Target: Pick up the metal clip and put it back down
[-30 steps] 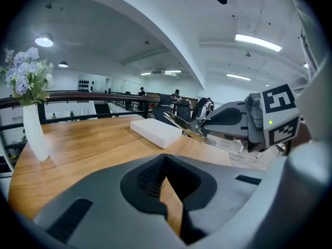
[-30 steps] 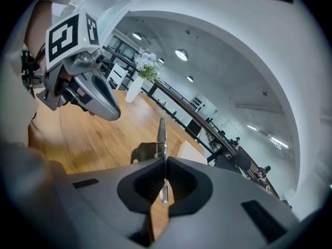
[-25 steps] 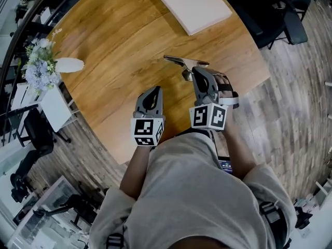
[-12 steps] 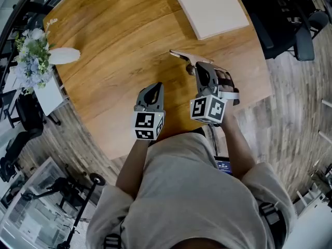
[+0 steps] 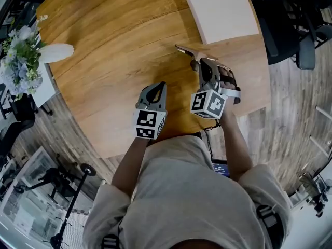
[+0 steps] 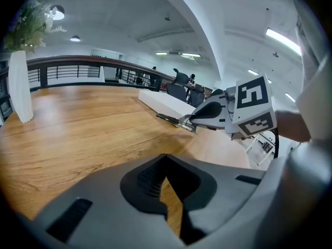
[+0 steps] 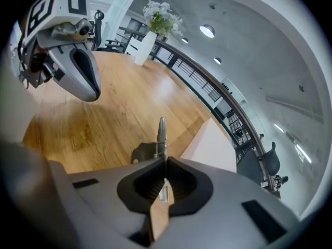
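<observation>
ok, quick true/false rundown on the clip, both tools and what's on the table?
1. The right tool is shut on the metal clip. True.
2. The left tool grips a second clip. False: it is shut with nothing in it.
3. The vase lies on its side. False: it stands upright on the table.
4. A white pad lies on the table beyond the clip. True.
</observation>
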